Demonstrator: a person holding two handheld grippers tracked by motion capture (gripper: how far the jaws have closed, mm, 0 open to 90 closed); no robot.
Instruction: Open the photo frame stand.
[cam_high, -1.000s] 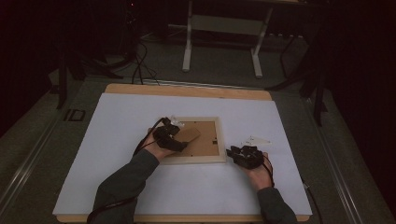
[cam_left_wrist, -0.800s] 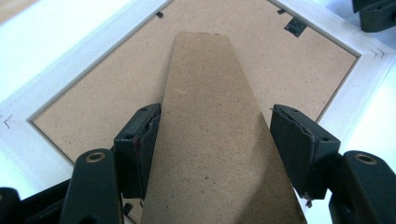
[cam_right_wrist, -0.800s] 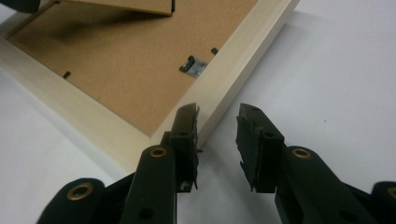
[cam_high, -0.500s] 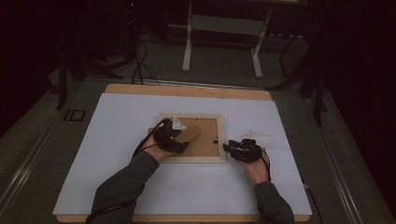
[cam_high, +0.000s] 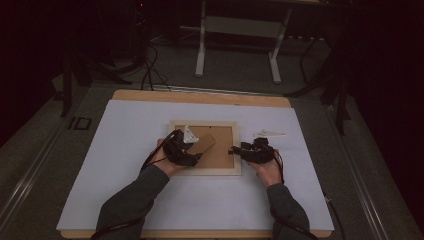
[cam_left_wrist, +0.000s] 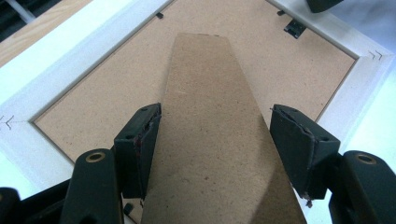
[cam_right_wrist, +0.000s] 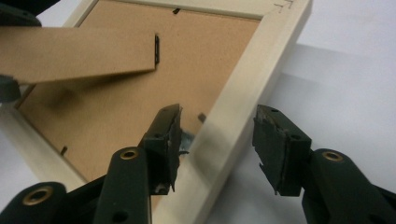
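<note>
In the high view, a picture frame (cam_high: 205, 148) lay face down near the middle of a white sheet (cam_high: 125, 150) that covered a wooden table (cam_high: 200, 96). Its brown backing board faced up inside a pale wooden border. The left gripper (cam_high: 184, 150) sat over the frame's left part, at the cardboard stand (cam_high: 202, 143) that slanted up from the backing. The right gripper (cam_high: 239, 150) was at the frame's right rail. From this height neither pair of jaws could be read, and the dim light hid the small fittings. A small white object (cam_high: 268, 134) lay on the sheet just right of the frame; what it was could not be made out. No writing or label could be read anywhere.

In the left gripper view, the jaws of the left gripper (cam_left_wrist: 217, 140) stood spread on either side of the stand (cam_left_wrist: 215, 140). The left pad lay against or just beside its edge, while the right pad stood clear, so nothing was pinched. The frame's pale border (cam_left_wrist: 70, 70) ran across the corners, cut off by the picture's edges. Small black clips (cam_left_wrist: 294, 29) showed on the backing.

In the right gripper view, the right gripper (cam_right_wrist: 217, 140) had just been opening. Its jaws straddled the frame's pale rail (cam_right_wrist: 243, 93), spread apart, with a gap at the outer pad. Something small and greyish by the inner pad was too blurred to identify. The stand (cam_right_wrist: 79, 51) crossed the upper left, partly cut off.
</note>
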